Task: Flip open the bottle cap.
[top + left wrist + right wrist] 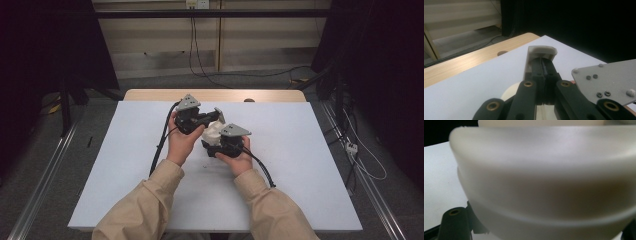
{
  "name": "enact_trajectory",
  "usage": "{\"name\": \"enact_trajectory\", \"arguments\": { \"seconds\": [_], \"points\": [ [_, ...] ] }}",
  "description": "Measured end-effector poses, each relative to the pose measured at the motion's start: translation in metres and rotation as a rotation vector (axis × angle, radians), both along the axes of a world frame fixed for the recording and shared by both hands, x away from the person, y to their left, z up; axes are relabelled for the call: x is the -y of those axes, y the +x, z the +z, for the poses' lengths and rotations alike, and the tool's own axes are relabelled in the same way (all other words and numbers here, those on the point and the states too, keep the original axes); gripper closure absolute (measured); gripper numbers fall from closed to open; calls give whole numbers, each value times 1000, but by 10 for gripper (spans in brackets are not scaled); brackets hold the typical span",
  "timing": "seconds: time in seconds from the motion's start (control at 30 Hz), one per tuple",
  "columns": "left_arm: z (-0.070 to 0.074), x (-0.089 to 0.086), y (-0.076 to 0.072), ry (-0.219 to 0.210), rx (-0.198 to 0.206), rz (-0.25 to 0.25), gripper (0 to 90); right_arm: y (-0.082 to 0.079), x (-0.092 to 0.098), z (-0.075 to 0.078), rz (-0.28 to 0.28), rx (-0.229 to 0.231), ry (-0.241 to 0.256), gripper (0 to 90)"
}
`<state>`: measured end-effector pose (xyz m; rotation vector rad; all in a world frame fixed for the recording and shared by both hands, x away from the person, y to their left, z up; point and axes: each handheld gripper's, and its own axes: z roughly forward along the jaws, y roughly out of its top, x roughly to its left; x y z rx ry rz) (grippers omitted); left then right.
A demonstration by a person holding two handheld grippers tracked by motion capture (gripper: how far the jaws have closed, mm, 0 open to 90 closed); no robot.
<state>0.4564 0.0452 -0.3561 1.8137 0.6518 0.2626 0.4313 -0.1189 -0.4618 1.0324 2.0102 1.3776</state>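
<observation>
Both grippers meet at the middle of the white table mat [125,165], held in a person's hands. A white rounded plastic container [212,132] sits between them. My left gripper [216,116] points right, its jaws pressed together on a white plastic flap [541,51] at the container's top edge. My right gripper [209,143] comes in from the right and holds the container's body [544,182], which bulges close to that camera. One of its black fingers [454,220] shows at the lower left beside the body. The cream round base [510,93] lies under the left jaws.
The right gripper's grey plate [609,80] is close beside the left jaws. A wooden table edge [215,95] runs behind the mat, with a small hole [502,53] in it. Cables [162,142] trail from the grippers toward the person. Dark frames stand at both sides.
</observation>
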Motion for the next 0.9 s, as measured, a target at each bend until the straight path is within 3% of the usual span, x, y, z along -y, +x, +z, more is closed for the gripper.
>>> {"name": "enact_trajectory", "arguments": {
  "seconds": [0.9],
  "points": [
    [4,10,10,9,-2,-2,895,0,0,0,1,-2,3,187]
  ]
}}
